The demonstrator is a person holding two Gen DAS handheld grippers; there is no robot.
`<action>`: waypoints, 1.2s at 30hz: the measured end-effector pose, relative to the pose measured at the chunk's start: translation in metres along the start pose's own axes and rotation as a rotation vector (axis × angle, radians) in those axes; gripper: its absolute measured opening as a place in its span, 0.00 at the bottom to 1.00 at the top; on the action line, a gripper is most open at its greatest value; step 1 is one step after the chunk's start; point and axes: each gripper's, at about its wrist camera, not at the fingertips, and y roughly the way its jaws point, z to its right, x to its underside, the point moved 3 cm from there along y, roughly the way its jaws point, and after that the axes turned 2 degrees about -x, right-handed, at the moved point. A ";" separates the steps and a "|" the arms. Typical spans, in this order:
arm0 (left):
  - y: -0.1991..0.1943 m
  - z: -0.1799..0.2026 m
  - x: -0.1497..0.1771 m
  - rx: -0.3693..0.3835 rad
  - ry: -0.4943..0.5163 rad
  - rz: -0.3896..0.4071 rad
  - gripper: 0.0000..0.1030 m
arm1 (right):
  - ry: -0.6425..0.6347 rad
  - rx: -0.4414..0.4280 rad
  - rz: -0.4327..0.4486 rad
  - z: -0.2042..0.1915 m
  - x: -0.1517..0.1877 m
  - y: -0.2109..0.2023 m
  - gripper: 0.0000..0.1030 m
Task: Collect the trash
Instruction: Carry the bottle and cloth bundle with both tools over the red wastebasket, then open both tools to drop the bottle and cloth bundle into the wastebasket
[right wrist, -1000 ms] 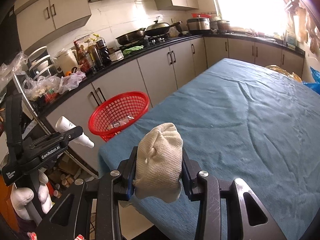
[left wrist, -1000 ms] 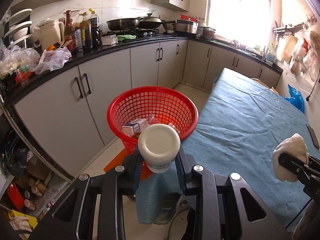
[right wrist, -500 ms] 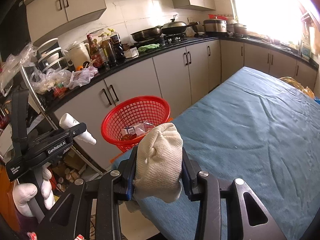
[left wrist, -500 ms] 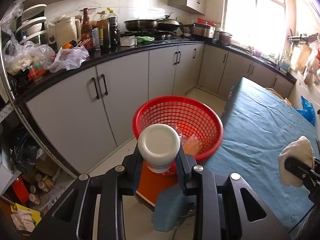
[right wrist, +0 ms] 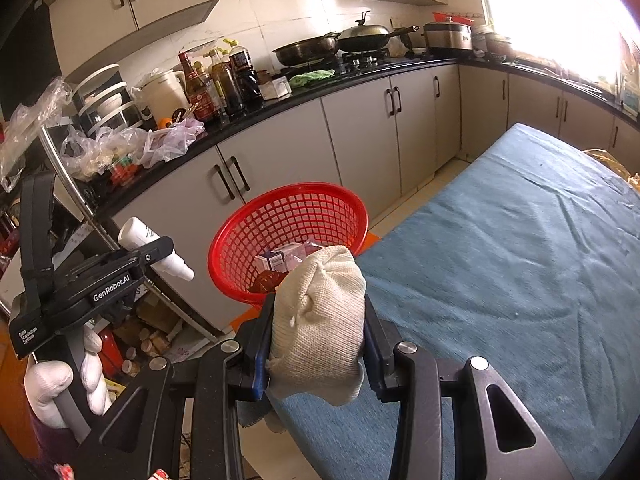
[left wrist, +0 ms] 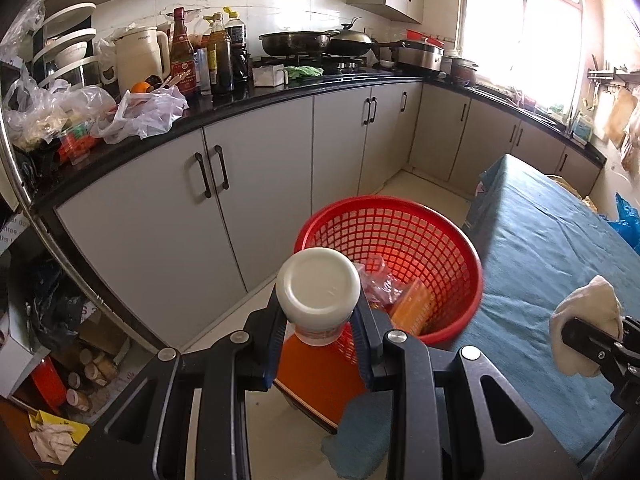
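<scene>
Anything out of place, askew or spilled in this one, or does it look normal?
Nothing spilled or damaged. The left gripper holds a white bottle bottom toward its camera, the right gripper a cream knit cloth, both beside the red basket, which already holds wrappers. The countertop is cluttered.

Kitchen counter and cloth-covered table

A cream kettle [left wrist: 138, 58], dark sauce bottles [left wrist: 218, 54] and crumpled plastic bags [left wrist: 146, 114] are set along the black counter [left wrist: 280, 90]; two pans [left wrist: 296, 42] are placed on the stove, and a blue cloth [right wrist: 520, 260] is spread over the table
</scene>
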 end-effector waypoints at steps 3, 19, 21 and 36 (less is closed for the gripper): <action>0.008 -0.003 -0.002 -0.009 -0.003 -0.009 0.28 | 0.004 -0.008 -0.010 0.000 -0.002 0.007 0.40; 0.016 0.007 -0.036 -0.001 0.082 0.045 0.28 | 0.022 -0.031 -0.044 0.003 -0.017 0.041 0.40; 0.018 0.010 -0.040 0.015 0.089 0.048 0.28 | 0.022 -0.033 -0.049 0.002 -0.018 0.045 0.40; 0.051 0.028 -0.080 0.271 0.020 -0.006 0.28 | 0.035 -0.024 -0.017 0.010 -0.053 0.068 0.40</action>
